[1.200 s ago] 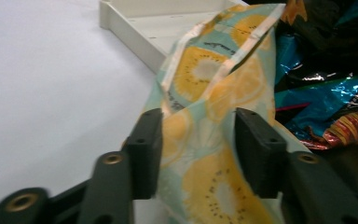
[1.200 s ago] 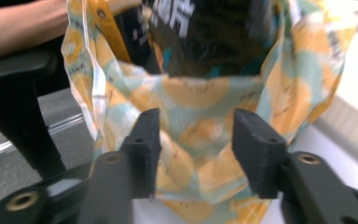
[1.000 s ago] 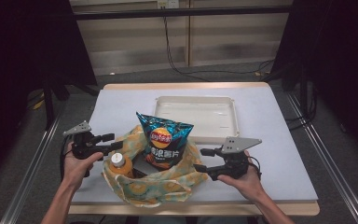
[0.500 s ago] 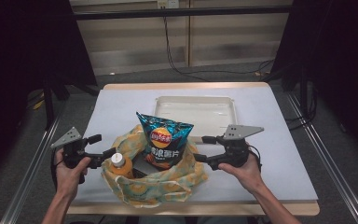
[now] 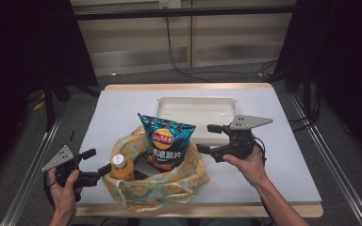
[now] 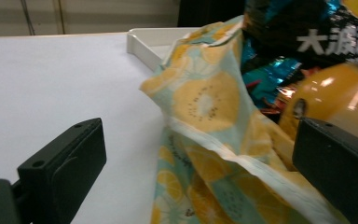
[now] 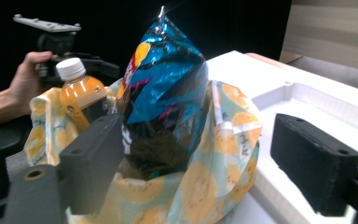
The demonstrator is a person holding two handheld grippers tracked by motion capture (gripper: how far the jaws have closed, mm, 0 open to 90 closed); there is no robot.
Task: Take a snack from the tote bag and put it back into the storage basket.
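Observation:
A yellow-and-teal fruit-print cloth bag [image 5: 156,187] sits at the table's near middle. A blue chip packet [image 5: 166,141] stands upright in it, and an orange drink bottle [image 5: 121,165] with a white cap stands at its left. My left gripper [image 5: 96,161] is just left of the bag and open. Its jaws have just been opening, and the bag's cloth rim [image 6: 223,144] lies loose between them, beside the bottle [image 6: 340,98]. My right gripper [image 5: 208,138] hovers right of the packet, open, its jaws just opening. It faces the packet [image 7: 165,88] and the bag [image 7: 223,140] with nothing gripped.
A shallow white tray [image 5: 169,104] lies behind the bag, its corner [image 6: 140,39] near the cloth and its rim [image 7: 303,93] by my right jaw. The white table [image 5: 118,113] ends close in front of the bag. Dark floor and metal rails flank both sides.
My left gripper has slid left and nearer the front edge, away from the bag. The right gripper has lifted and moved back from the bag's right rim. Both pairs of jaws stand wider.

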